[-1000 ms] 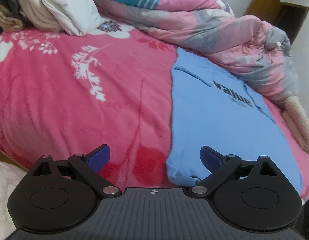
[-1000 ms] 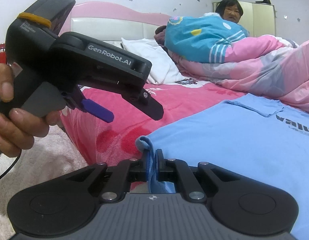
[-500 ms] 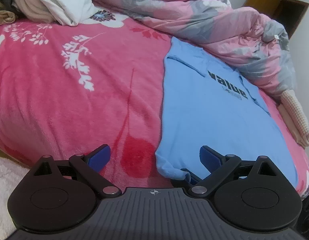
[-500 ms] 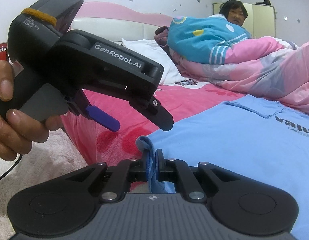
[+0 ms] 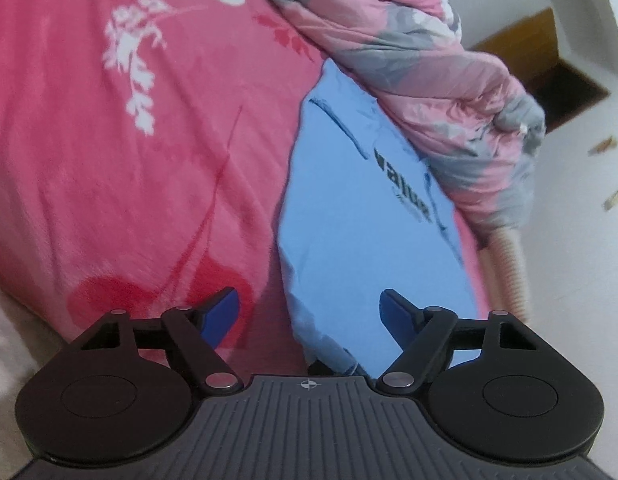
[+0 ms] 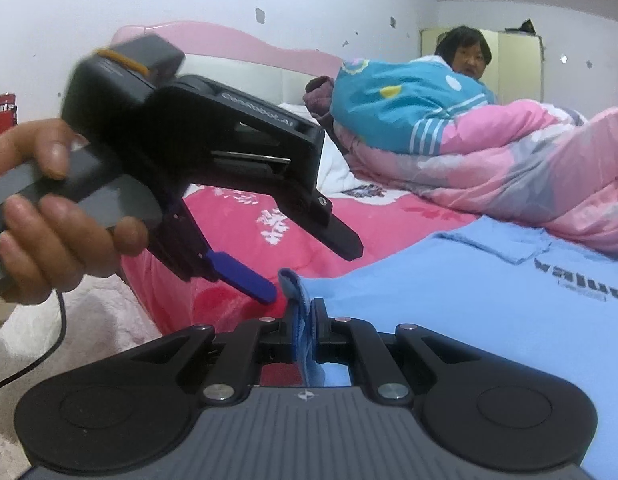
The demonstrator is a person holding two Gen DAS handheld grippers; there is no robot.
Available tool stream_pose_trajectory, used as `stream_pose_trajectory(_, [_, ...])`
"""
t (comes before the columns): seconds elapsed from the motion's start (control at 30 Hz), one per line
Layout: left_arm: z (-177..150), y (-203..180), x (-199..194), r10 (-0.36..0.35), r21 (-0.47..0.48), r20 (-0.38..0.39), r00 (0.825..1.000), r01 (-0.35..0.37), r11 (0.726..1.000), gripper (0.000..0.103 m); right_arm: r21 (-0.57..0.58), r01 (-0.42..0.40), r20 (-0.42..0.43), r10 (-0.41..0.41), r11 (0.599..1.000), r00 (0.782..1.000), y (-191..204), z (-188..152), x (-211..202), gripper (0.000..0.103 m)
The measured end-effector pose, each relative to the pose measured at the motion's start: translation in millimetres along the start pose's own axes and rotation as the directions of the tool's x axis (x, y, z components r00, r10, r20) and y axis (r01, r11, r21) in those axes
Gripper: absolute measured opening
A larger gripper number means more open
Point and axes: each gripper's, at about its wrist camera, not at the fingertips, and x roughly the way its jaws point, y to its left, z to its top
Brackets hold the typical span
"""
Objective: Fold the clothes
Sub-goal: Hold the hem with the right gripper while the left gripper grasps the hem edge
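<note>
A light blue T-shirt [image 5: 361,216] with black lettering lies flat on the pink bed [image 5: 109,160], its near hem at the bed's edge. My left gripper [image 5: 309,314] hangs open just above that hem corner, one blue pad on each side of the shirt's left edge. In the right wrist view my right gripper [image 6: 307,322] is shut on the bunched hem corner of the T-shirt [image 6: 469,312]. The left gripper [image 6: 269,276], held in a hand [image 6: 49,216], shows there from the side with a blue pad almost touching the pinched corner.
A rumpled pink and grey duvet [image 5: 429,92] borders the shirt's far side. A person in a turquoise jacket [image 6: 405,108] sits under it near the headboard [image 6: 229,52]. A white fluffy rug [image 6: 69,320] covers the floor beside the bed. A wooden cabinet [image 5: 549,76] stands at the right.
My left gripper has tilted and come down toward the shirt's hem corner, right beside the right gripper. The right gripper keeps its hold and has not moved.
</note>
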Motion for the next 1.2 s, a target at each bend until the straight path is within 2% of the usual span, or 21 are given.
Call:
stream_pose_trajectory(0.37, [-0.5,2.1,24.9,-0.117,-0.035,-0.092,0.989,0.115,0.993,0.057,-0.038,-0.016,0.012,0.016,0.999,1.0,4.6,6.8,-2.3,0.005])
stream_pose_trajectory(0.57, [-5.4,3.2,32.4,-0.108,-0.029,-0.103,0.989,0.105,0.994,0.043,-0.04,-0.041,-0.011,0.04,0.998,0.999,6.8,-1.2,2.2,0.006])
stream_pose_trajectory(0.73, [-7.5,2.4,31.9,-0.095,0.007,-0.107,0.99,0.096,0.995,0.039,0.005,-0.05,-0.017,0.05,0.999,0.999,-2.2,-5.5,-7.8,0.008])
stream_pose_trajectory(0.87, [-8.0,1.1,32.1,-0.088,0.035,-0.115,0.989,0.092,0.995,0.038,0.157,-0.025,-0.048,0.033,0.987,0.998,-32.1,-13.5,-24.6,0.011])
stream_pose_trajectory(1.0, [-6.2,-1.0,37.2,-0.065,0.054,-0.137,0.989,0.073,0.996,0.04,0.356,0.087,-0.079,-0.063,0.931,0.995,-83.3,-24.5,-60.0,0.012])
stream_pose_trajectory(1.07, [-5.9,-4.2,38.1,-0.052,0.072,-0.144,0.988,0.063,0.995,0.041,0.437,0.19,-0.098,-0.164,0.879,0.982,-114.7,-34.8,-87.8,0.018])
stream_pose_trajectory(1.13, [-5.5,-7.5,39.0,-0.04,0.09,-0.152,0.988,0.054,0.994,0.043,0.509,0.318,-0.13,-0.294,0.8,0.947,-150.6,-47.0,-122.8,0.026])
stream_pose_trajectory(1.2, [-5.2,-10.7,39.9,-0.027,0.108,-0.159,0.987,0.045,0.993,0.044,0.568,0.426,-0.166,-0.409,0.704,0.897,-184.6,-57.8,-157.0,0.027])
